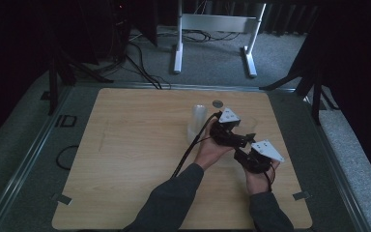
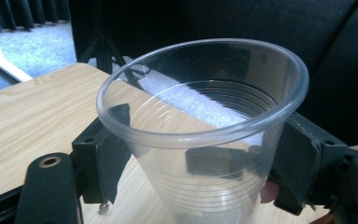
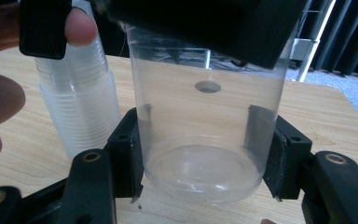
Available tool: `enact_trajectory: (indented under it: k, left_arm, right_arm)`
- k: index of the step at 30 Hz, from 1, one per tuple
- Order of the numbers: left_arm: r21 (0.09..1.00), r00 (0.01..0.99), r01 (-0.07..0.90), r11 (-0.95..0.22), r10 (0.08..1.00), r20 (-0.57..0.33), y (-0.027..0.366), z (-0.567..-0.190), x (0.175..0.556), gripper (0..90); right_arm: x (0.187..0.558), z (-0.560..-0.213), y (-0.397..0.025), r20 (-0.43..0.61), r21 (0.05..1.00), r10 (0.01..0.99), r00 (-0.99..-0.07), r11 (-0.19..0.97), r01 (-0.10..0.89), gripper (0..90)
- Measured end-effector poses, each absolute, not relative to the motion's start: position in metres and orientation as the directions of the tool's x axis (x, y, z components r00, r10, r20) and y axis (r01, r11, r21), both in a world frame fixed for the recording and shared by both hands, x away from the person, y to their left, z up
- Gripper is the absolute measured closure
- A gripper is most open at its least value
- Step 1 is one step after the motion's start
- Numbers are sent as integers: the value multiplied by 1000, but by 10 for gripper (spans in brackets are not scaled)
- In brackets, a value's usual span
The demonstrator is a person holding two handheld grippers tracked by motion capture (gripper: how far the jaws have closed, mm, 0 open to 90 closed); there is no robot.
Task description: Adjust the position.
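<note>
1. The left gripper is clenched on a clear, ribbed plastic cup: in the left gripper view its two black jaws press the cup's wall from either side, just below the rolled rim.
2. That cup's long axis runs roughly upright, slightly tilted, with the open mouth pointing up and the narrow base down toward the light wooden table.
3. The right gripper grasps a clear, straight-walled plastic container, its jaws touching both sides low down, near the base.
4. The container stands upright on the table, at the table's right half in the high view.
5. A stack of clear plastic cups stands just beside the container.
</note>
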State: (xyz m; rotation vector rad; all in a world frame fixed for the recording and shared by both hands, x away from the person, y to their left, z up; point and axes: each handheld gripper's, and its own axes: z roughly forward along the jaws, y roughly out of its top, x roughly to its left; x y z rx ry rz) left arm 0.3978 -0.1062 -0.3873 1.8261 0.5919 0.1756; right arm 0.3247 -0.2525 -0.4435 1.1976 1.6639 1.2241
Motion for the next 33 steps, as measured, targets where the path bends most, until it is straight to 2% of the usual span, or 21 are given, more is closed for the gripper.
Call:
enact_trajectory:
  k: [5, 10, 18, 33]
  left_arm:
    - [924, 849, 345, -168, 475, -230, -105, -388, 399, 209]
    - [926, 844, 353, -135, 473, -253, -103, -387, 400, 208]
    - [935, 842, 335, -120, 484, -240, -100, -386, 398, 224]
    - [929, 844, 359, -93, 457, -281, -100, -385, 398, 254]
  right_arm:
    - [323, -444, -253, -30, 965, 957, -288, 103, 243, 412]
    - [323, -444, -252, -33, 965, 955, -294, 107, 239, 412]
    - [323, -445, -250, -33, 964, 952, -306, 111, 242, 412]
    - [322, -446, -250, -44, 967, 953, -300, 116, 228, 412]
